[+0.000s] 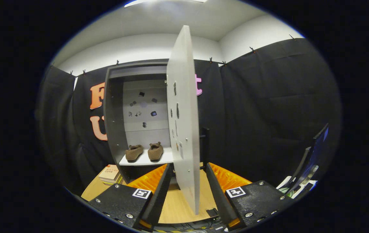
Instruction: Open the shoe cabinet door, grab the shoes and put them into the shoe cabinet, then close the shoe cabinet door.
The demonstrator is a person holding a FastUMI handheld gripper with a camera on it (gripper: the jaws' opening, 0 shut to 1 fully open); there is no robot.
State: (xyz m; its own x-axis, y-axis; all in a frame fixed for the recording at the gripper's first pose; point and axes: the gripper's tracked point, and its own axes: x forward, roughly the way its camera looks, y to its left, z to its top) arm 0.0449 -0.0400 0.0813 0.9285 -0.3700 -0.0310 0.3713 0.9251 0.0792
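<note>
Door: while I hold level with the cabinet, the shoe cabinet door [183, 119] stands swung wide, edge-on to me, its free edge reaching down between the two fingers.
Gripper [186, 191]: pointed straight ahead at the door edge, roughly level with the surface.
Jaws: spread wide, one finger on each side of the door panel; I see a gap on both sides, so neither presses on it.
Shoes [144, 151]: brown pair, side by side on the white shelf [168, 157] inside the shoe cabinet [113, 123], beyond the fingers and left of the door.
Cabinet interior: pale back wall with small dark marks I cannot make out.
Surface [174, 207]: light wood, visible between the fingers under the door.
Books [110, 173]: small stack on the surface beside the cabinet's left foot.
Monitor [310, 158]: dark, tilted, well off to the right.
In the way: the door panel itself hides the cabinet's right part.
</note>
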